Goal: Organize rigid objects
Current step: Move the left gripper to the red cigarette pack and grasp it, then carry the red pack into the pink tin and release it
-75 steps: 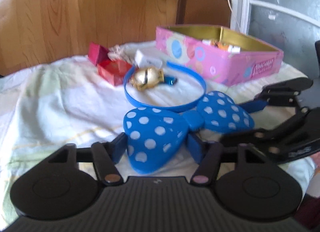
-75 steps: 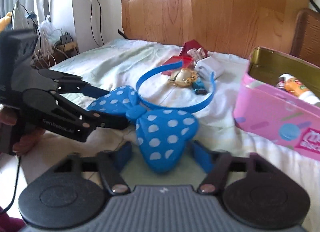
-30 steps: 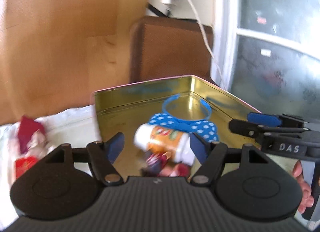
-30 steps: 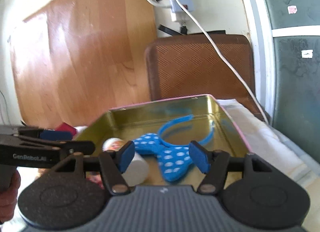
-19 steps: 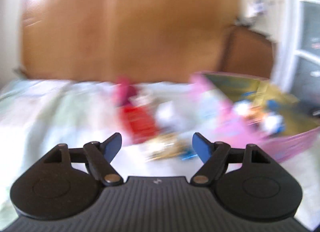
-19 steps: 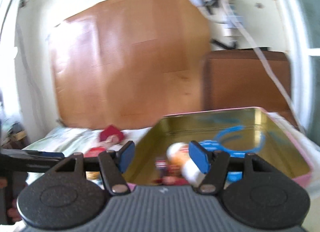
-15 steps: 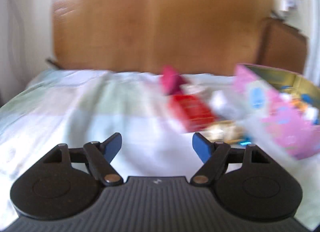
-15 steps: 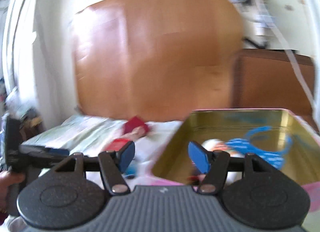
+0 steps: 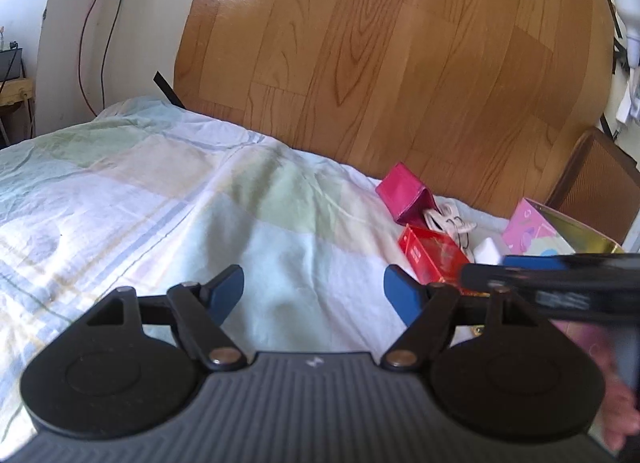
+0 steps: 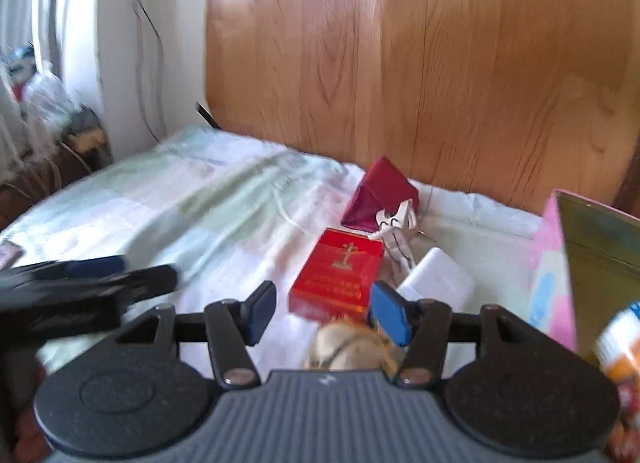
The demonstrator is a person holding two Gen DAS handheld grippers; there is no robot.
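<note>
Left wrist view: the left gripper (image 9: 314,288) hangs over bare bedsheet (image 9: 160,215), its fingers spread wide with nothing between them. The loose things lie off at about two o'clock from the fingers: a red box (image 9: 434,257) lying flat, a magenta box (image 9: 404,193) tipped on edge behind it, a white tangle of cord (image 9: 450,221) between the two, and a small white block (image 9: 488,253) just beside the pink tin (image 9: 532,229) at three o'clock. The right gripper (image 9: 532,269) cuts in from three o'clock, blurred, its tips close over the red box.

Right wrist view: the right gripper (image 10: 320,309) is closing, but the fingers are empty; nothing is pressed between the pads. The red box (image 10: 334,277) sits at twelve o'clock, just past the tips and roughly centred on the gap, its long axis running near enough along the pointing line, leaning slightly to one o'clock. A gold rounded trinket (image 10: 352,347) lies at six o'clock, under the fingers and partly hidden by the gripper body. The white block (image 10: 438,285) is at one o'clock, the magenta box (image 10: 380,193) further off at twelve, the pink tin (image 10: 552,271) at three.

The right hand is plainly nearer; the gap lines up with the red box's narrow width, so that looks the likely next pick, though the trinket is as close.
</note>
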